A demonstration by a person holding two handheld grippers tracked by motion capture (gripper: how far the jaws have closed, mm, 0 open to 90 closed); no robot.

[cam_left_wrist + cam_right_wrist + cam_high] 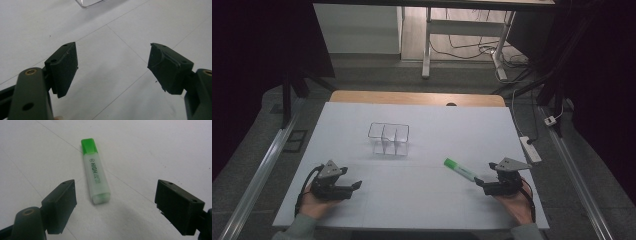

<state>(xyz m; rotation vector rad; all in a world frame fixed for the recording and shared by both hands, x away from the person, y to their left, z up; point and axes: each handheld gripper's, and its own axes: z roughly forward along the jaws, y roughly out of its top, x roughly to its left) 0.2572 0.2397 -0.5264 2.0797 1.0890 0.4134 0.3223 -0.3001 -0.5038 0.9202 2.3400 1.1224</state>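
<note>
The left gripper (354, 186) rests near the worktop's (422, 200) front left corner, jaws wide and holding nothing, well apart from everything else. Idle there, it risks little; swung forward carelessly, it could knock the clear organiser (388, 138) that stands toward the middle of the worktop, which looks light enough to slide.

That organiser is the hardest thing to read. From the high view its walls are nearly invisible against the white surface; it seems to have three compartments, probably empty, though I cannot be sure. In the left gripper view just a corner of it (90, 3) shows, cut off by the top edge.

The highlighter (460, 170) lies flat toward the front right of the worktop, its green cap pointing away from the right gripper (479, 182), whose jaws stand wide with the marker's near end just ahead of them. The main risk is here: the jaws line up along the barrel, not across it, so closing now could catch the butt end alone and pinch it out, or push the marker forward. A smooth body (97, 176) may also slip or spin once lifted. Its underside is hidden.
</note>
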